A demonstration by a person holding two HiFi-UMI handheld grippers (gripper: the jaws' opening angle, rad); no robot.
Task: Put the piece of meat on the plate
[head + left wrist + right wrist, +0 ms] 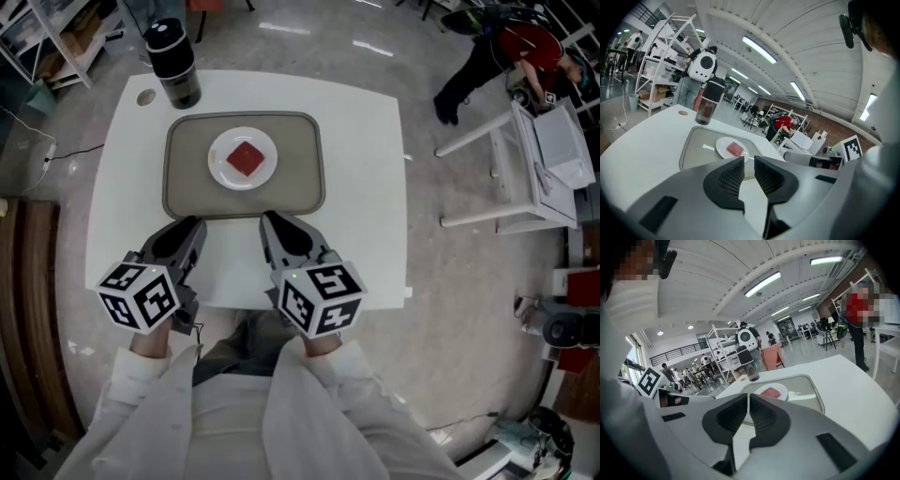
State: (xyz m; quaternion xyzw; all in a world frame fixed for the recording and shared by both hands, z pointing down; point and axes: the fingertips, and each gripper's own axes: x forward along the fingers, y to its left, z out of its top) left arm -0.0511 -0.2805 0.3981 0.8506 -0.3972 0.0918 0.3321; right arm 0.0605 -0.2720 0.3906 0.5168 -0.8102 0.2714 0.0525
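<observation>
A red square piece of meat (248, 158) lies on a round white plate (225, 171) in the middle of a grey tray (187, 183) on the white table. The meat (734, 149) and plate (723, 146) also show in the left gripper view, and the meat (771, 392) shows past the jaws in the right gripper view. My left gripper (194, 225) is shut and empty, held near the tray's front edge. My right gripper (268, 220) is shut and empty too, just right of it.
A dark drinking bottle (172, 62) stands at the table's far left corner behind the tray. A white rack (525, 169) and a person in red stand to the right of the table. Shelving is at the far left.
</observation>
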